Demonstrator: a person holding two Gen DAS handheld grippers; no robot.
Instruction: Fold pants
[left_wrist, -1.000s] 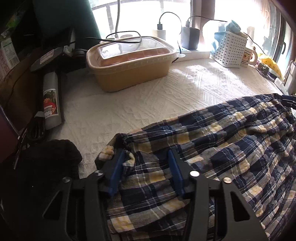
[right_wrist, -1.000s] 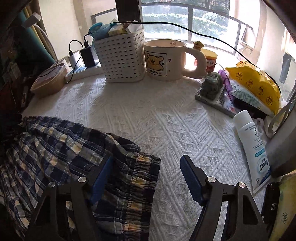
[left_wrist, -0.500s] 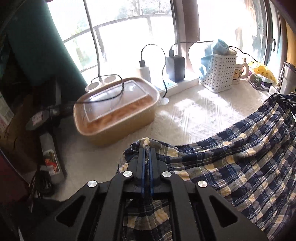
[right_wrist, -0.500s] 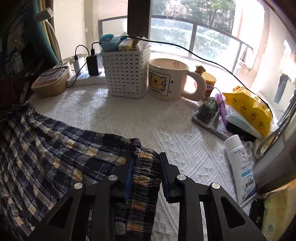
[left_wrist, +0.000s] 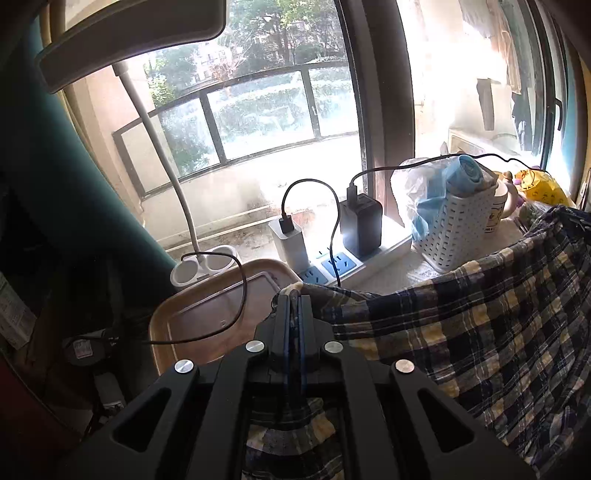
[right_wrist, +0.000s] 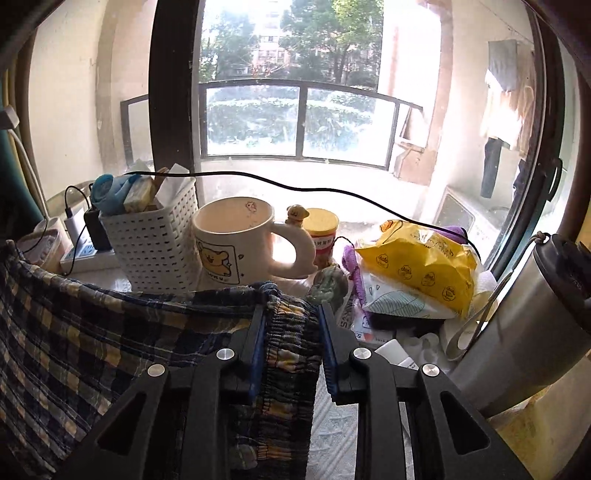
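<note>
Left wrist view: my left gripper (left_wrist: 294, 295) is clenched on a thin edge of the navy, white and yellow plaid cotton pants (left_wrist: 480, 332); jaws nearly meeting, crinkled cloth pinched between the blue pads. The pants hang in a taut sheet off to the right, clear of the white textured tablecloth (left_wrist: 399, 269). Beyond my fingers, a tan rectangular plastic box with a clear lid (left_wrist: 207, 314); contents not discernible. A white perforated plastic basket (left_wrist: 458, 229) holds a rolled blue cloth and a clear bag.

Right wrist view: my right gripper (right_wrist: 291, 314) is closed on the bunched, gathered elastic waistband, a thick ribbed wad filling the gap between the jaws. The cream ceramic bear-print mug (right_wrist: 232, 247) behind looks empty.
</note>
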